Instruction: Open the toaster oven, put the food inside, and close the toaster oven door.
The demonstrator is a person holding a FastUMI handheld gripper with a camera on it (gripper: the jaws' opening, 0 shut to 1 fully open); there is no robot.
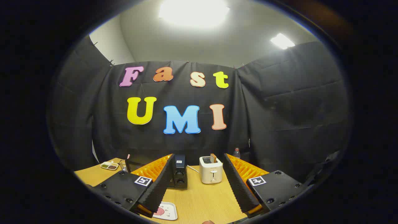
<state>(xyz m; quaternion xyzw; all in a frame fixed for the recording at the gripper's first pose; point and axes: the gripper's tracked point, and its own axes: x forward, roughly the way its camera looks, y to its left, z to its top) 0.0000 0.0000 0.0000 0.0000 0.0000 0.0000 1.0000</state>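
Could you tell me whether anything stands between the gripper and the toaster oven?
Nothing visible does. The oven stands beyond the open gripper, partly behind its left finger; bare table lies between. The toaster stands beside it, off the path.

The gripper (197,183) is held level above the table's near edge, its two fingers (161,183) spread wide apart with nothing pressed between them.

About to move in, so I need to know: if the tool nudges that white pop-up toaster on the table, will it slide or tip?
The white toaster looks squat and flat-based, so it probably slides on the smooth wooden table rather than tipping. Its bread slice stands loosely in the slot and may wobble. The tool is open, holding nothing, with the toaster beyond its fingers.
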